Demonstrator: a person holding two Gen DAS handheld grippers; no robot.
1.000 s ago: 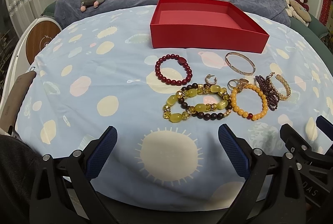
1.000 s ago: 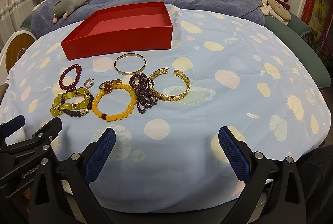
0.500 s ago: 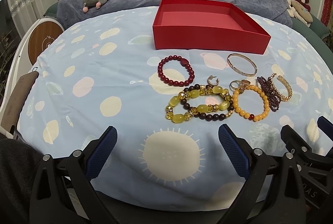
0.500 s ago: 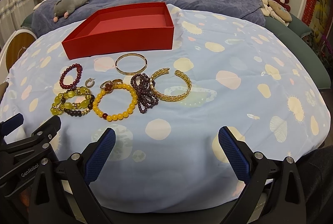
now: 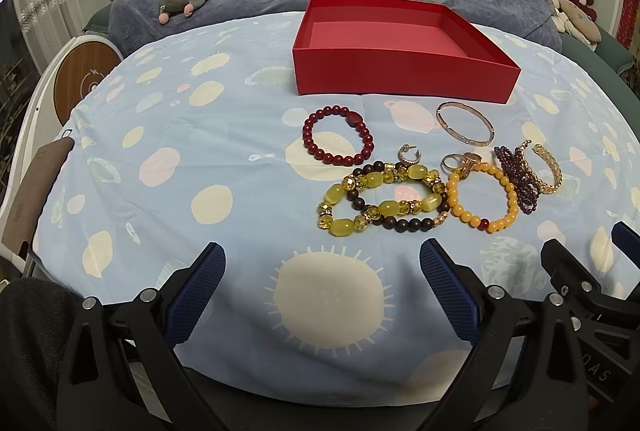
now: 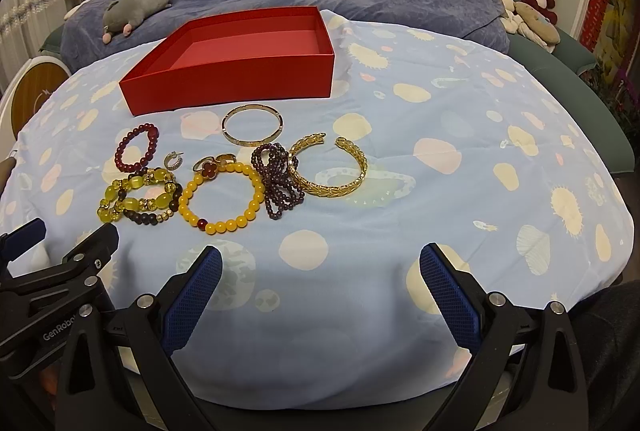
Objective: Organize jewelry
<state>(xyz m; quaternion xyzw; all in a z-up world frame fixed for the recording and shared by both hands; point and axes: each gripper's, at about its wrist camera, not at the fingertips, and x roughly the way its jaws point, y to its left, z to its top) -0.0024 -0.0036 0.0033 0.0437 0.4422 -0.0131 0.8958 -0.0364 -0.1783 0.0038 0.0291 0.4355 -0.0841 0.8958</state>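
My left gripper [image 5: 322,281] and right gripper [image 6: 320,283] hover side by side at the near edge of the spotted blue tablecloth [image 5: 208,159], both with jaws spread apart and holding nothing. The red box [image 5: 404,71] sits empty at the far side, awaiting the jewelry clustered just before it: dark red bead bracelet [image 5: 338,141], orange bead bracelet [image 6: 222,197], gold cuff [image 6: 330,167].

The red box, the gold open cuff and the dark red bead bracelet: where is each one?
red box [image 6: 240,79], right wrist view, on its front wall.
gold open cuff [image 6: 332,189], right wrist view, on the near curve of its band.
dark red bead bracelet [image 5: 354,119], left wrist view, on its large flat bead.
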